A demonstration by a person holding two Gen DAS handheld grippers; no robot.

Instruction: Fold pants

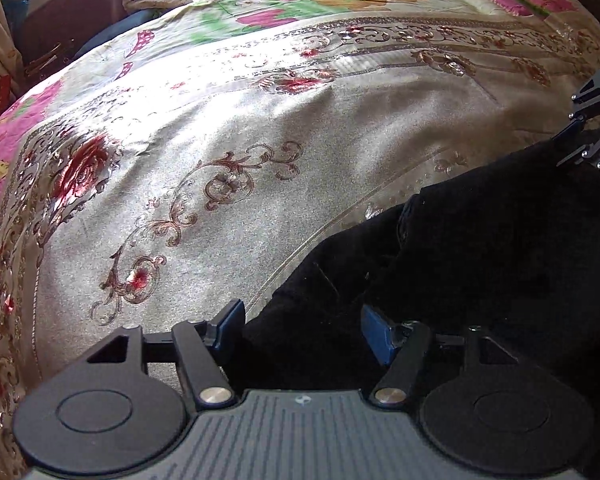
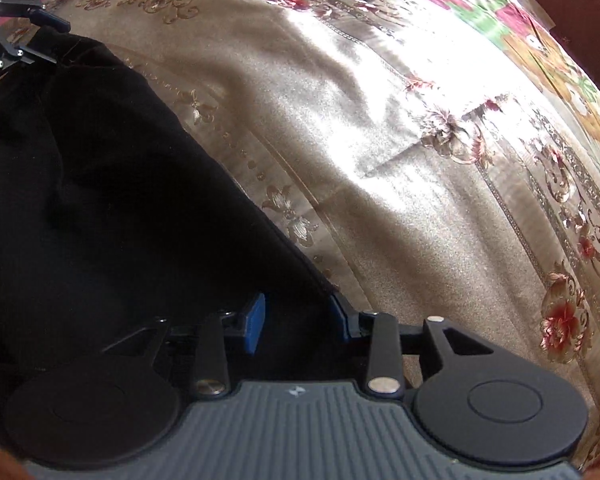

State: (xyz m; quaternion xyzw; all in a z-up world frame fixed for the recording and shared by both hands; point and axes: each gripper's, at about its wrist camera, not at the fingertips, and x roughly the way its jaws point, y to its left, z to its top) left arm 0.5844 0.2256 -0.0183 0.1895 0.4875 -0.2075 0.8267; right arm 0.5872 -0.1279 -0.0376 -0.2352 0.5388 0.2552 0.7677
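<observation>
Floral satin bedspread (image 1: 228,128) under black fabric pants (image 1: 480,248); my left hand-held gripper (image 1: 304,330) and right hand-held gripper (image 2: 298,320) were spread, straddling pant edges. Next I judged: clamp, lift, fold over.

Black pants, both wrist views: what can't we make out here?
- Black pants: waistband, hems and fold lines lost in underexposed black, both views; cut off by the right and bottom edges in the left wrist view.
- Left gripper: fingers apart over the cloth; contact unclear, dark fabric.
- Right gripper: same.
- Bedspread: pattern blown out by sunlight glare.
</observation>
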